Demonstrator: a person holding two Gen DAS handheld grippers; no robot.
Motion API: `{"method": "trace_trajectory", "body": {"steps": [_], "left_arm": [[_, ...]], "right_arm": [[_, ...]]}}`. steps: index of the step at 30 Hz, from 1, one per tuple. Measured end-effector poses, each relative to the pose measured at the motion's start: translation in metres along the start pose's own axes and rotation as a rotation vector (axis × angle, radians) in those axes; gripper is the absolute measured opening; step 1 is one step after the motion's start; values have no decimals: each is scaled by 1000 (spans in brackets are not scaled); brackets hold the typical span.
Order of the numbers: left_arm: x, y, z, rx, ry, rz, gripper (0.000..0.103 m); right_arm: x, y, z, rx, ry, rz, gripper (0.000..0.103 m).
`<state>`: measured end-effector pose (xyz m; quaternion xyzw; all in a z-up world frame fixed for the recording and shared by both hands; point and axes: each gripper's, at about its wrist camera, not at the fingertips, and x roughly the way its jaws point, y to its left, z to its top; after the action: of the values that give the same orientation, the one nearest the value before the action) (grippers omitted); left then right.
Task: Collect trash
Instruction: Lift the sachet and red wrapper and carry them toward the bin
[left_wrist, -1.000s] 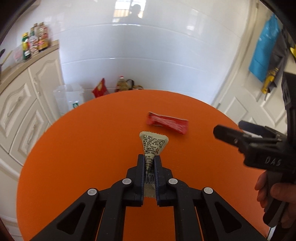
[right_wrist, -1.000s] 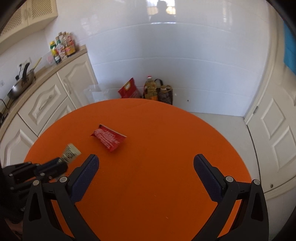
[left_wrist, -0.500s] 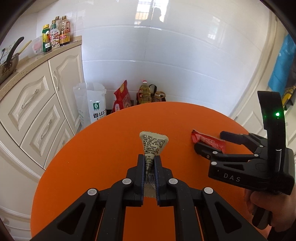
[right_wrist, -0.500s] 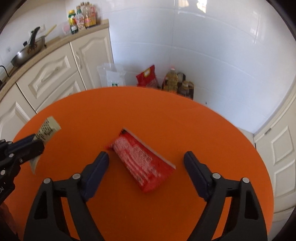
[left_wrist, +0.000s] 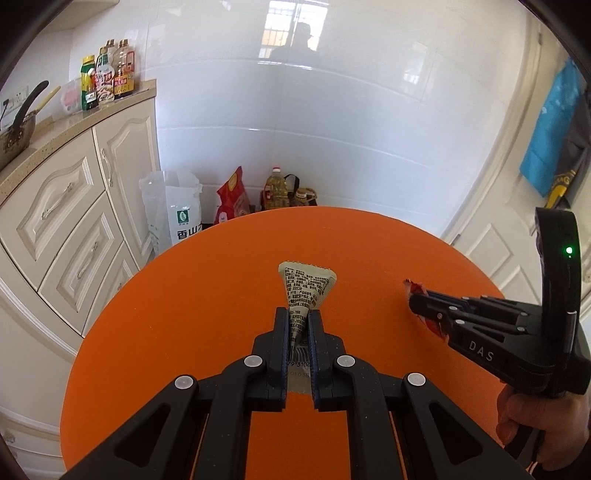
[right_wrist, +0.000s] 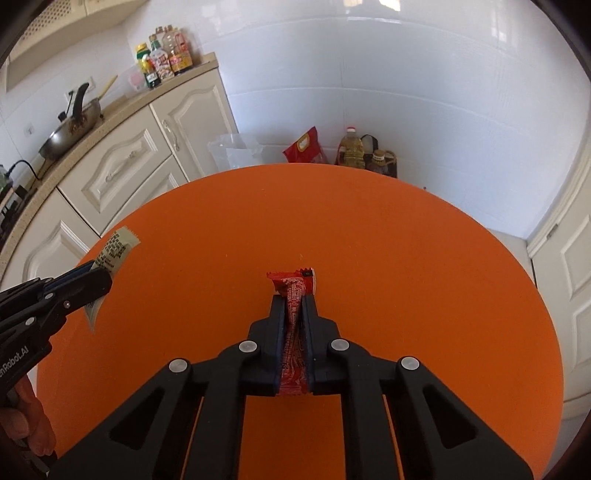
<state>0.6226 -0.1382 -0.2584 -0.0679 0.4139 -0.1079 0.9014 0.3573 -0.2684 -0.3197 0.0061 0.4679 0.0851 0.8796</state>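
Orange counter (right_wrist: 369, 229), round and otherwise bare of litter; both pieces of trash are already off its surface and in the tongs; the left tongs (left_wrist: 298, 321) are clamped narrow on a beige printed sachet (left_wrist: 306, 286), pinched at its lower end near the barcode so the wider top fans out past the tips; the right tongs (right_wrist: 294, 306) are clamped narrow on a red wrapper (right_wrist: 293, 291), crushed into a thin pleat between the pads with its torn end sticking out in front. Both things look feather-light, thin and limp; glossy film like this is likely slippery, so a grip well in from the edge, across a folded or bunched part, should hold better than a corner; neither seems fragile, and squeezing hard costs nothing. No bin shows in either view; a white plastic bag (left_wrist: 173, 210) stands on the floor beside the cabinets (left_wrist: 74, 206).
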Motion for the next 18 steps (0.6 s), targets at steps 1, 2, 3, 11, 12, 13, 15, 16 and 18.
{"method": "trace_trajectory", "body": {"steps": [1, 2, 3, 11, 12, 13, 15, 16, 18], "left_arm": [[-41, 3, -24, 5, -5, -4, 5], [-68, -1, -44, 11, -12, -9, 5], [-74, -5, -45, 18, -17, -14, 5], [-201, -50, -108, 86, -89, -62, 5], [-210, -54, -111, 94, -99, -71, 5], [-221, -60, -116, 104, -110, -79, 5], [-244, -69, -126, 126, -135, -89, 5], [-255, -74, -131, 136, -146, -97, 5], [-278, -84, -144, 161, -167, -111, 5]], "right_arm": [[-7, -2, -4, 15, -8, 4, 8], [-17, -4, -9, 32, -20, 7, 8], [-25, -6, -12, 41, -28, 9, 8], [-115, -14, -38, 73, -152, -4, 8], [-126, -15, -42, 74, -167, -10, 8], [-138, -16, -46, 78, -184, -13, 8], [-163, -18, -54, 88, -222, -19, 8], [-174, -20, -57, 91, -238, -23, 8], [-200, -25, -67, 103, -278, -31, 8]]}}
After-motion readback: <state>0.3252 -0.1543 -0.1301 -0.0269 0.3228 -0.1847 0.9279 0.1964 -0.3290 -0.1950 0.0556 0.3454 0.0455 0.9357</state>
